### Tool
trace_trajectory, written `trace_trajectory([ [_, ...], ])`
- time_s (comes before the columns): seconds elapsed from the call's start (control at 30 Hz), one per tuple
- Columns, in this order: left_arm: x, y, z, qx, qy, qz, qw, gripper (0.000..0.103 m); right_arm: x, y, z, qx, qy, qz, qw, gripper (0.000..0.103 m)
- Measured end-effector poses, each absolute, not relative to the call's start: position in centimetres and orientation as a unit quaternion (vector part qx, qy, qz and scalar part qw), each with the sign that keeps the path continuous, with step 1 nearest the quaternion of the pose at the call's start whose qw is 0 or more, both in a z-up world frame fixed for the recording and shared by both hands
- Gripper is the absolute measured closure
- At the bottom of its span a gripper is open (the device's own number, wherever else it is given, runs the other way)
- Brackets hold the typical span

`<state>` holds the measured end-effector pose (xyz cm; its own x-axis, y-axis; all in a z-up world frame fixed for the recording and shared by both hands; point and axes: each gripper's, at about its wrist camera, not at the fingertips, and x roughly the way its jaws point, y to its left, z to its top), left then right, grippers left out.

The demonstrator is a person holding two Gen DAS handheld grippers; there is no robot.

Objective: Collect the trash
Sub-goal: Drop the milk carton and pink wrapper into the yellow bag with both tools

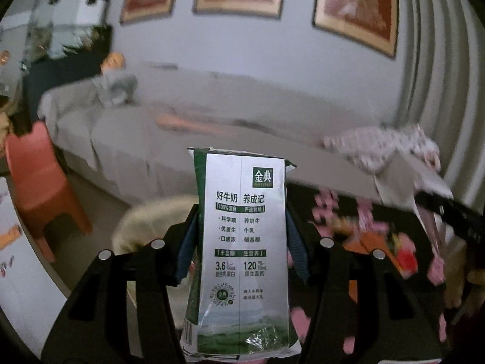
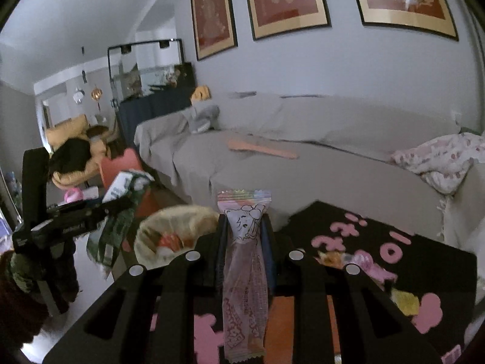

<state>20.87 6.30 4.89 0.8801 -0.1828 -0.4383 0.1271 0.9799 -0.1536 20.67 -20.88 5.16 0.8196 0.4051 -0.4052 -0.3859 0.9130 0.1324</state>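
My left gripper (image 1: 242, 236) clamping a dented green-white carton (image 1: 242, 242) centre frame, right gripper (image 2: 244, 242) pinching a crinkled pink wrapper (image 2: 245, 261), probably empty.

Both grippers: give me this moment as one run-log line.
left gripper: shut on milk carton | right gripper: shut on snack wrapper | both held above patterned table

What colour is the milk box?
The milk carton is silver-white with dark green edges and a green field picture; clearest in the left wrist view.
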Motion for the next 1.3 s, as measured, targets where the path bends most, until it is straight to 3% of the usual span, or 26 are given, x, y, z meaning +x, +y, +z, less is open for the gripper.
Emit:
trace_trajectory([
  [0.23,23.7,12.2,5.9,-0.122,0.114,-0.008,0.986,0.052,22.9,-18.9,4.9,0.019,0.205,0.209,0.956,0.081],
  [0.47,27.7,12.8,1.8,-0.118,0.075,0.030,0.990,0.052,26.7,-16.6,2.8,0.008,0.226,0.208,0.952,0.081],
  [0.6,30.2,13.4,-1.9,-0.142,0.124,0.021,0.982,0.035,28.8,-15.2,1.3,0.003,0.241,0.213,0.947,0.081],
  [0.87,28.3,18.7,-6.5,-0.214,0.239,0.064,0.945,0.034,33.0,-9.1,-0.6,-0.004,0.280,0.271,0.921,0.081],
  [1.3,22.9,22.8,-8.2,-0.242,0.290,0.100,0.920,0.034,39.1,6.2,-7.8,-0.015,0.372,0.363,0.854,0.081],
])
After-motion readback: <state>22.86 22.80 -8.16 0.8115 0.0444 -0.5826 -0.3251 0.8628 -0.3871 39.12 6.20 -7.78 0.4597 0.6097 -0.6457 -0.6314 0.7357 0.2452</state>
